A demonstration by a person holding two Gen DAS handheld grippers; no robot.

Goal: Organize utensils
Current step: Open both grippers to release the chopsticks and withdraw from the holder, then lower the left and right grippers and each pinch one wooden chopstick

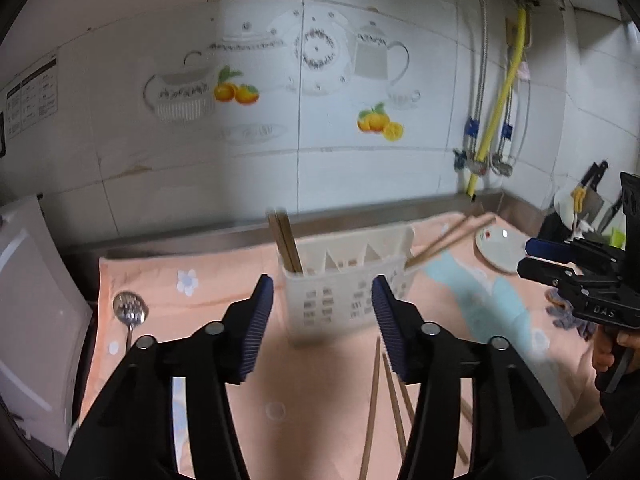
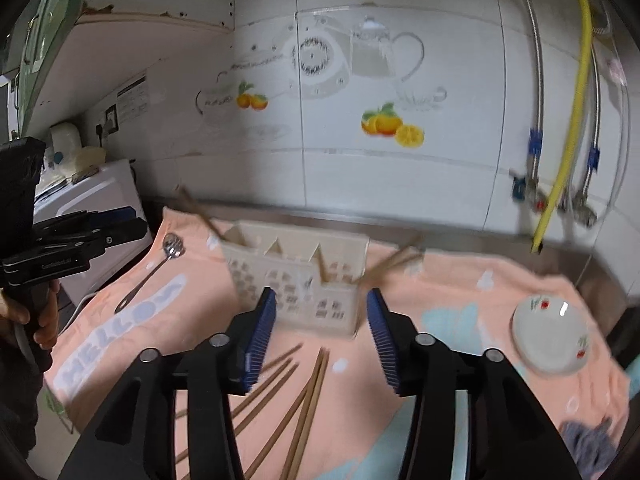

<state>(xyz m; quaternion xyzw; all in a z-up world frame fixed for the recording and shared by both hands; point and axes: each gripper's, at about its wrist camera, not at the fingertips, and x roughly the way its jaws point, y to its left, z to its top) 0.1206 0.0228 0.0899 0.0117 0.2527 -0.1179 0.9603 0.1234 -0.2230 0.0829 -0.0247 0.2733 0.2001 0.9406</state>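
Note:
A white slotted utensil caddy (image 1: 344,280) (image 2: 296,276) stands on a peach towel (image 1: 208,280) (image 2: 460,280). One chopstick pair (image 1: 286,244) (image 2: 200,212) leans out of its left end. Another pair (image 1: 452,240) (image 2: 396,260) leans out of its right end. Several loose chopsticks (image 1: 384,400) (image 2: 288,392) lie on the towel in front of it. A metal spoon (image 1: 129,312) (image 2: 160,268) lies at the left. My left gripper (image 1: 323,282) (image 2: 136,220) is open and empty just before the caddy. My right gripper (image 2: 322,294) (image 1: 528,256) is open and empty too.
A small white dish (image 1: 500,248) (image 2: 550,332) sits on the towel at the right. A white appliance (image 1: 32,300) (image 2: 92,200) borders the left side. Knives (image 1: 596,188) stand at the far right. A grey cloth (image 2: 588,444) lies at the near right corner. Tiled wall and pipes (image 2: 572,120) rise behind.

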